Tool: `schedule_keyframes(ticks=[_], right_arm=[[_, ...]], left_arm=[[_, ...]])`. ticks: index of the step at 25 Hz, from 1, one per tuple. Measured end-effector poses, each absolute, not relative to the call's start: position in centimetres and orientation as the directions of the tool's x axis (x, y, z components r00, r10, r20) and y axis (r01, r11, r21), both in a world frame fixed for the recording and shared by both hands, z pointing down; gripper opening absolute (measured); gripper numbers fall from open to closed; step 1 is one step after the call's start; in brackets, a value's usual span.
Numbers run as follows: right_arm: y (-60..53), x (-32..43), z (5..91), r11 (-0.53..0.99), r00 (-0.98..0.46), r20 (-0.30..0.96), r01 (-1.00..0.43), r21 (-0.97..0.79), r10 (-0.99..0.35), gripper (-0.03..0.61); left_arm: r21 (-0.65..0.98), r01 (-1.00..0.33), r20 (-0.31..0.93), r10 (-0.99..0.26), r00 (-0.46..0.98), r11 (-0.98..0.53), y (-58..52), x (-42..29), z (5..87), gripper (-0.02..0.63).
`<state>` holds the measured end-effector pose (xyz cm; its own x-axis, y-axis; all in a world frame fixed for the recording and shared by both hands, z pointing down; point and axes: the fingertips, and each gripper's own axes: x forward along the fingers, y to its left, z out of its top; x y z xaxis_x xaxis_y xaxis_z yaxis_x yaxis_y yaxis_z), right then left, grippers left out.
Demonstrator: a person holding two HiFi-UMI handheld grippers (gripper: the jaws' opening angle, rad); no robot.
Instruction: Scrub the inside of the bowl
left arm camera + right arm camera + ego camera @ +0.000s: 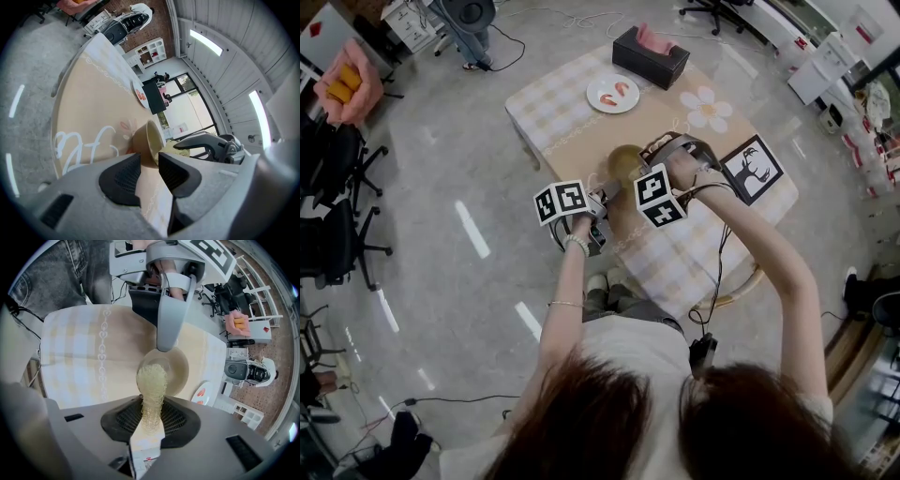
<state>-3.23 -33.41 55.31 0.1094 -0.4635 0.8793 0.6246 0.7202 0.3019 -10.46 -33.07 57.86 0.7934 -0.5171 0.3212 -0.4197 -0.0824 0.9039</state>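
A tan bowl [623,161] stands on the checked tablecloth [689,248] near the table's front. My left gripper [607,190] is shut on its near rim; in the left gripper view the bowl [144,140] looks tilted and its rim runs in between the pads [123,177]. My right gripper [151,420] is shut on a pale yellow mesh scrubber [151,380], which hangs into the bowl [176,369]. The left gripper's grey finger [168,319] reaches the bowl's far rim in the right gripper view. The right gripper [213,146] and the scrubber [180,150] appear beyond the bowl.
A white plate [612,93] with pink pieces, a black tissue box [650,56], a flower mat [706,109] and a deer picture [751,169] lie further back and right. Office chairs [337,234] stand on the floor to the left.
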Motion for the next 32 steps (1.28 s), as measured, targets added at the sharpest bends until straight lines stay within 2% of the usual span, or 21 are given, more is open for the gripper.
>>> schedule_keyframes(ticks=[10,22,27,32], right_arm=[[-33.2,-4.0,55.3,0.699,0.112,0.878,0.656,0.286,-0.465,0.095],[-33.8,-6.7,56.0,0.725,0.043,0.889,0.598,0.342,-0.455,0.095],[-34.0,-6.9,56.2,0.761,-0.003,0.891,0.518,0.389,-0.454,0.095],[-33.8,-6.9,56.4,0.845,-0.103,0.897,0.305,0.439,-0.429,0.095]], left_arm=[[0.909,-0.41,0.314,-0.516,0.797,-0.08,-33.0,-10.3,57.7,0.12],[0.921,-0.381,0.282,-0.53,0.8,-0.085,-32.8,-10.8,57.3,0.12],[0.91,-0.394,0.27,-0.542,0.796,-0.125,-32.6,-11.3,56.6,0.118],[0.897,-0.409,0.26,-0.547,0.796,-0.169,-32.4,-11.6,55.9,0.091]])
